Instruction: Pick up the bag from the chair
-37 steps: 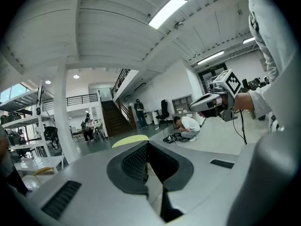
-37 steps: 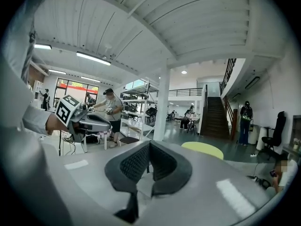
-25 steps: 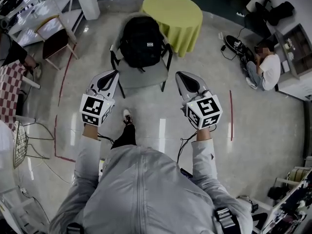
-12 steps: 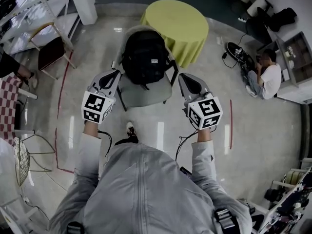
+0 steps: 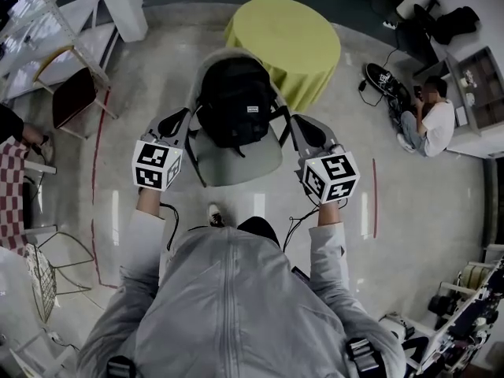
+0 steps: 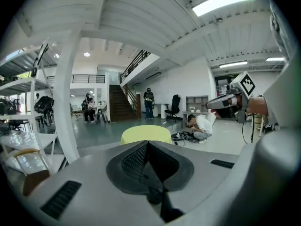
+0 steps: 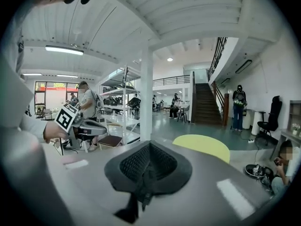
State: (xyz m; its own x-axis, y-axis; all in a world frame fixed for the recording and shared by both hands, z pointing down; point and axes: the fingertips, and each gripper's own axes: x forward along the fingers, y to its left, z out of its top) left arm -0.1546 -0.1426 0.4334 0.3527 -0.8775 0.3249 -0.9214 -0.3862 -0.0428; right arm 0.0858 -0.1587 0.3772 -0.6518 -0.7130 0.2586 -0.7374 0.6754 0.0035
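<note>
A black backpack (image 5: 236, 102) sits upright on a grey chair (image 5: 236, 162) straight ahead of me in the head view. My left gripper (image 5: 183, 116) hangs just off the bag's left side, by the chair's armrest, jaws shut and empty. My right gripper (image 5: 297, 120) is level with it off the bag's right side, also shut with nothing held. In the left gripper view the shut jaws (image 6: 147, 146) point over the bag, which is hidden, and the right gripper (image 6: 226, 100) shows far right. The right gripper view shows its shut jaws (image 7: 149, 148) and the left gripper (image 7: 81, 126).
A round table with a yellow cloth (image 5: 287, 34) stands right behind the chair. A red-seated chair (image 5: 75, 93) and white shelving are at the left, a white pillar (image 5: 118, 2) behind them. A person (image 5: 429, 120) crouches on the floor at the right. Red tape lines mark the floor.
I have stepped forward to the chair. Both grippers have moved ahead from in front of the seat to either side of the backpack, and both stay shut.
</note>
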